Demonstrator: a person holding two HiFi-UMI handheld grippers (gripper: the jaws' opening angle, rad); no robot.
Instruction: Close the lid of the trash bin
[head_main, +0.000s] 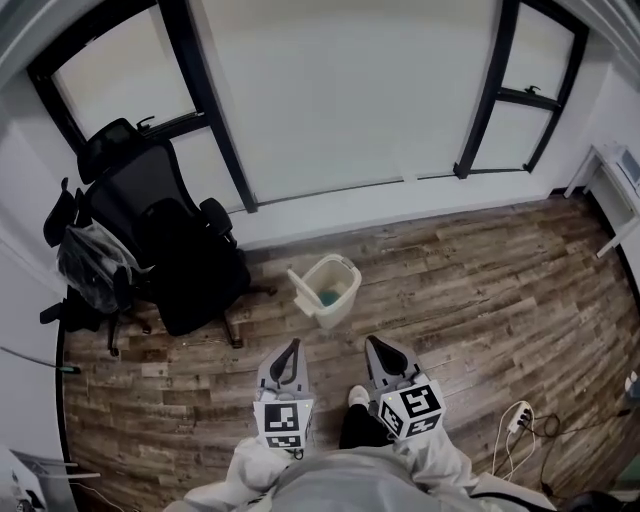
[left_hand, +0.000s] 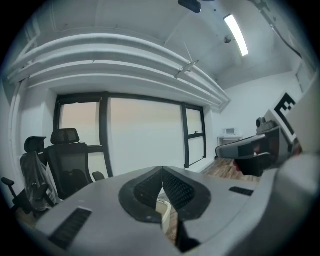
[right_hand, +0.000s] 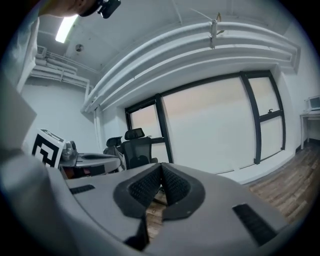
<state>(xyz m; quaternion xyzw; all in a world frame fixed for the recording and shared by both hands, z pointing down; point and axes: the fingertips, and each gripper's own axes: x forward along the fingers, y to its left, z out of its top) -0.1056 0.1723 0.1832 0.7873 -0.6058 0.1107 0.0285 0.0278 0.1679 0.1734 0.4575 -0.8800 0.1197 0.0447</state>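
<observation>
The trash bin (head_main: 327, 289) is seen open on the wood floor (head_main: 480, 290); both the left gripper (head_main: 288, 352) and right gripper (head_main: 378, 348) are held pressed together, empty, well short of it.

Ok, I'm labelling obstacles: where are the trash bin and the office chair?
trash bin (head_main: 336, 312), head view, on its front outer wall.
office chair (head_main: 190, 262), head view, on its black seat.
</observation>
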